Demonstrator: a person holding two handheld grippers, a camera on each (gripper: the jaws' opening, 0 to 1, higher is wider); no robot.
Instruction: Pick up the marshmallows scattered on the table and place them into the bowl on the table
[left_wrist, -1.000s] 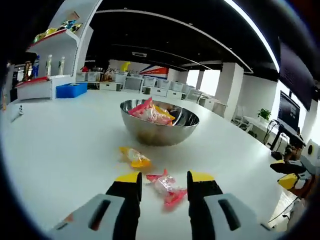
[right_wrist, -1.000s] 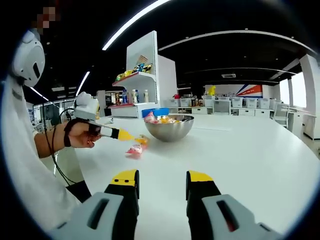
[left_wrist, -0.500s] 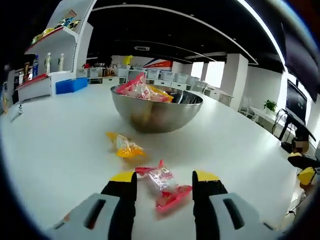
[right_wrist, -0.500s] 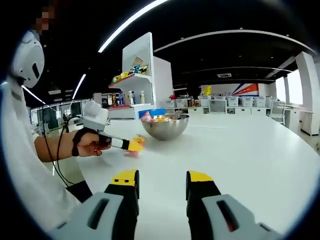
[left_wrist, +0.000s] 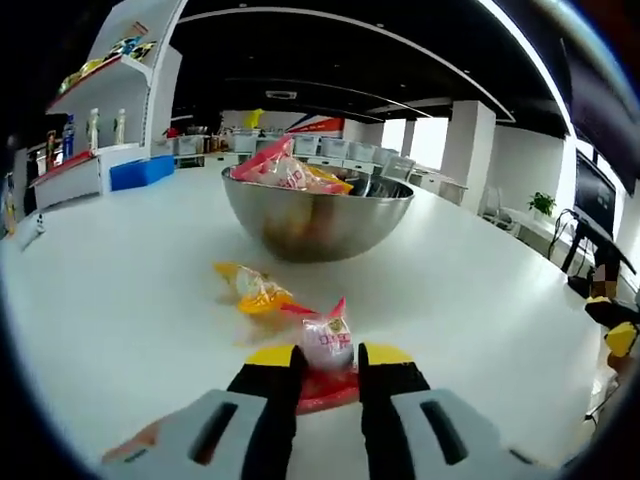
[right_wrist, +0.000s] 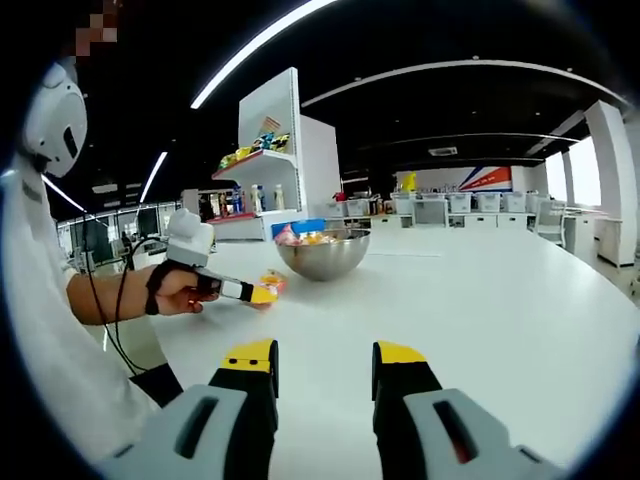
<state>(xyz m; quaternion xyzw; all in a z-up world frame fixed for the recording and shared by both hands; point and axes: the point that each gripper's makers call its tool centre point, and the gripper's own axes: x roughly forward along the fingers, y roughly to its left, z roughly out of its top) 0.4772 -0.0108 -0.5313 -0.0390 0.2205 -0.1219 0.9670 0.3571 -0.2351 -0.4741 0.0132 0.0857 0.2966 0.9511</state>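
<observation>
A pink-wrapped marshmallow (left_wrist: 327, 340) lies on the white table (left_wrist: 110, 290) with my left gripper (left_wrist: 328, 357) shut on it, both yellow-tipped jaws pressing its sides. Just beyond it sits a yellow-wrapped marshmallow (left_wrist: 255, 291). Farther back stands the steel bowl (left_wrist: 318, 218), holding several wrapped marshmallows. In the right gripper view, my right gripper (right_wrist: 325, 358) hangs open over the table with nothing between its jaws. The left gripper (right_wrist: 262, 294), held by a hand (right_wrist: 180, 290), shows at the left, low on the table in front of the bowl (right_wrist: 323, 256).
A white shelf unit (left_wrist: 105, 110) with bottles and a blue bin (left_wrist: 140, 178) stands behind the table at the left. The person's white sleeve (right_wrist: 45, 330) takes up the left side of the right gripper view. Desks and bins line the far wall.
My left gripper has moved forward around the pink marshmallow and its jaws have come together on it. The right gripper has stayed open and nearly still.
</observation>
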